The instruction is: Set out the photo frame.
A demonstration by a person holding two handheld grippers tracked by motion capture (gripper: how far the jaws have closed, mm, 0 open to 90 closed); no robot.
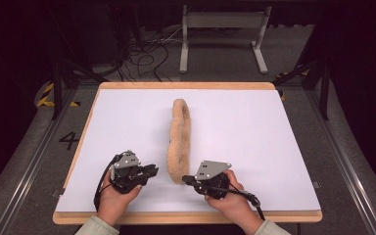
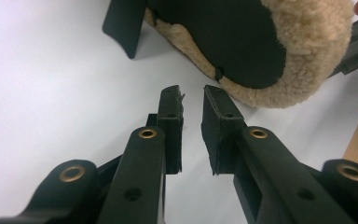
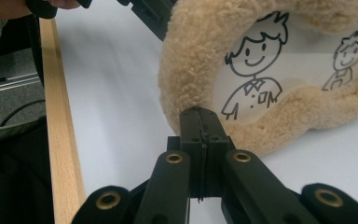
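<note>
Jaws of the right gripper (image 3: 200,122) meet closed at the fleece ring's (image 3: 186,56) edge; left gripper (image 2: 192,105) gapes slightly, empty, ring at one o'clock; cartoon print (image 3: 254,60) appears rightside.

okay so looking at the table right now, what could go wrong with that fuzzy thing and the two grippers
The right gripper has its jaws shut against the fleecy item, seemingly on little or no fleece, so a pull may slip off. The left gripper has a narrow gap and nothing in it. The item stands on edge and could flop over.
</note>
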